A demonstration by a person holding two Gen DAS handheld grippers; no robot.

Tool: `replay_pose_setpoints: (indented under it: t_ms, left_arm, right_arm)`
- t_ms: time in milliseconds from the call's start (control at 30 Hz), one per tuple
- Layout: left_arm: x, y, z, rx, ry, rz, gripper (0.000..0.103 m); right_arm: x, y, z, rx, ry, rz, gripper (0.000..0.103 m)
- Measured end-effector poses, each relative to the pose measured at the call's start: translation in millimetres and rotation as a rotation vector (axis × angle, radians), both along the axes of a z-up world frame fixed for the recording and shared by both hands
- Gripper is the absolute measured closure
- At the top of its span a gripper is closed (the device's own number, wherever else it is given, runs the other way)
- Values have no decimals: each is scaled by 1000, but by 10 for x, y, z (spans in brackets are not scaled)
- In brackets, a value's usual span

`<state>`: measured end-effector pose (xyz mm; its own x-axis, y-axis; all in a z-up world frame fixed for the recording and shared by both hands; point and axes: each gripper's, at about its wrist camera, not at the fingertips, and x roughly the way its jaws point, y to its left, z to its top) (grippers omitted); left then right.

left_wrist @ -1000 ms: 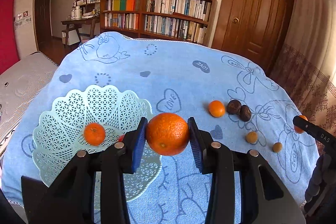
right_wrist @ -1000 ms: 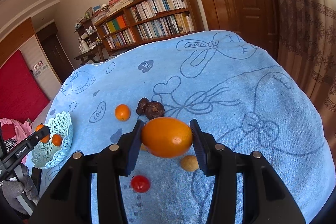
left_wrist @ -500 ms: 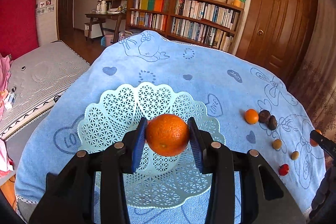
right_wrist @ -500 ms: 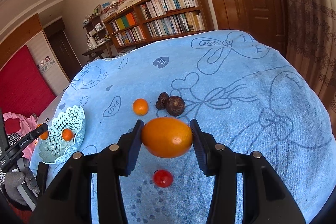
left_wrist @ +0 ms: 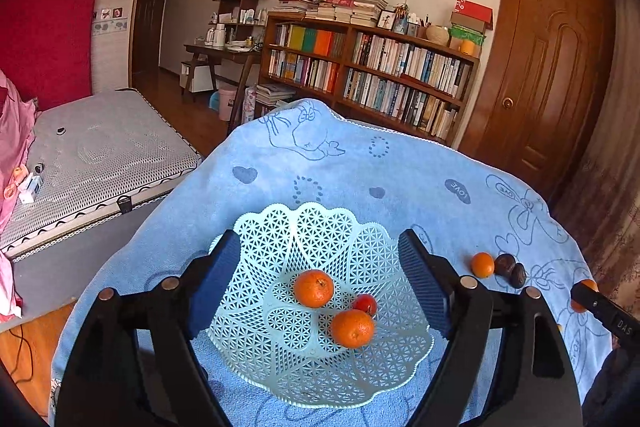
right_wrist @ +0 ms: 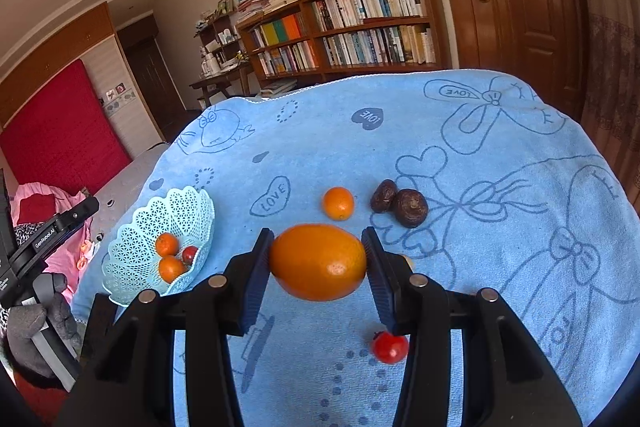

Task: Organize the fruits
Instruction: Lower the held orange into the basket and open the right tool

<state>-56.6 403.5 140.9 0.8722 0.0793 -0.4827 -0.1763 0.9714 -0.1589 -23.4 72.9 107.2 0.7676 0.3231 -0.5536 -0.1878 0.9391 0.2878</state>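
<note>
so my right gripper (right_wrist: 318, 263) is clamped on the big orange (right_wrist: 318, 262), long axis across my fingers; basket (right_wrist: 120, 259) sits off left. left gripper (left_wrist: 320, 267) hangs spread, empty, above it.

Left gripper (left_wrist: 320, 279) spread wide over lattice basket (left_wrist: 280, 227), two oranges (left_wrist: 314, 288) and tomato (left_wrist: 365, 304) inside

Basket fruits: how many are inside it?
3. Two oranges, one at the back and one in front, plus a small red fruit between them in the basket. None looks hidden.
</note>
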Motion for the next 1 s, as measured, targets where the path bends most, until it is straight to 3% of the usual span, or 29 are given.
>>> replay_pose_setpoints:
  t_ms: [133,233,533,800,867,933,1000]
  left_arm:
    - [-47,23,84,7,-33,4,5]
    - [-70,82,147,5,-50,13,3]
    - [-176,293,311,5,-103,86,3]
    - [-235,401,376,0,-120,102,3]
    - [-234,409,373,-6,-119,102,3]
    - [-231,415,365,-14,-116,99,3]
    - [-228,421,360,-20,-116,98,3]
  right_arm:
    - [46,332,63,-8,-1,80,57]
    - [75,610,105,-12,-1,145,57]
    - [102,1479,75,-39,12,320,57]
    - [73,1975,-7,-40,42,413,57]
    - [64,1993,13,-16,32,424,51]
    - [45,1977,46,-1,13,420,39]
    - [38,1929,65,-1,5,405,39]
